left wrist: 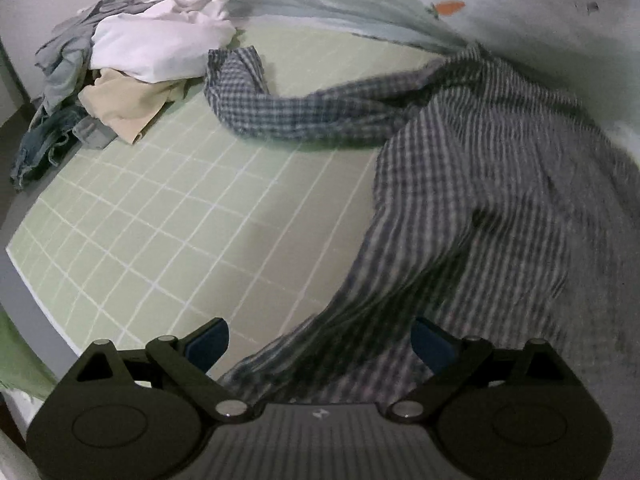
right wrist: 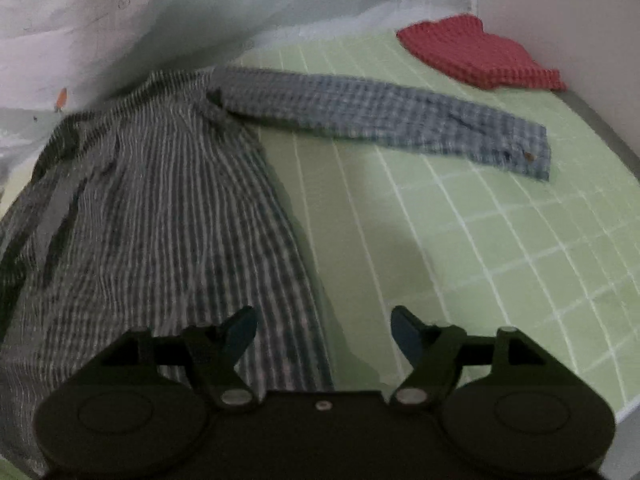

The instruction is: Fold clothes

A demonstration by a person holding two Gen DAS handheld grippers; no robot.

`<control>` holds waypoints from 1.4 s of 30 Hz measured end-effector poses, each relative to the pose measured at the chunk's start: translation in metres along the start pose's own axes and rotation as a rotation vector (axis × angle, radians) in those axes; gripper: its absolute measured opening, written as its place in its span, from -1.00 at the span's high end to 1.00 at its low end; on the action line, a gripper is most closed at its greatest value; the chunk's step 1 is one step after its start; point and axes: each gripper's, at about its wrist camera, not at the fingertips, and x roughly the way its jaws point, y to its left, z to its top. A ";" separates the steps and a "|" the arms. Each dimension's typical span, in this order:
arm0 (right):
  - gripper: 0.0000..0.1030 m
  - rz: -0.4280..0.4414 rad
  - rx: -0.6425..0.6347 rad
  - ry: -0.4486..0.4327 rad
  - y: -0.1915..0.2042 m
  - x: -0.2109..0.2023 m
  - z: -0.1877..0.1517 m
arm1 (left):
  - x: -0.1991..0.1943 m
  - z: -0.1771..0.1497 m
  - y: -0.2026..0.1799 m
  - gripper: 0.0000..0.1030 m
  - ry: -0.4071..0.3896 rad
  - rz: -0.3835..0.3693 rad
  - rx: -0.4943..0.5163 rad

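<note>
Blue-white checked cloth shirt (left wrist: 460, 184); pale green mat with white grid lines (left wrist: 180, 240); red checked folded cloth (right wrist: 480, 54) far right; white crumpled cloth (left wrist: 160, 40) far left.

Bare green grid mat (left wrist: 168, 240) flanks the checked shirt (left wrist: 472, 208); laundry heap (left wrist: 132, 64) and red garment (right wrist: 480, 56) crowd far corners.

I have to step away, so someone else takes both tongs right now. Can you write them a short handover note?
Left tongs: open, hem of the blue-and-white checked long-sleeved shirt between the fingers, not gripped.
Right tongs: open, over the shirt's other edge.
Shirt spread on the green gridded mat, sleeves out, unfolded.
Done: folded red checked garment in the far corner.
Left: fold this shirt, then the pile of crumpled white, beige and denim clothes.
</note>
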 end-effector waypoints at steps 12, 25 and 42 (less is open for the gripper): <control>0.99 -0.022 -0.176 0.035 0.021 -0.024 -0.033 | -0.007 -0.040 0.007 0.96 0.094 -0.021 -0.013; -1.00 -0.110 -0.309 -0.064 0.082 -0.022 -0.002 | -0.036 -0.006 0.035 -0.55 -0.031 -0.025 -0.088; -1.00 0.011 -0.260 0.016 0.243 0.071 0.015 | 0.028 0.110 0.143 -0.84 -0.079 -0.038 -0.175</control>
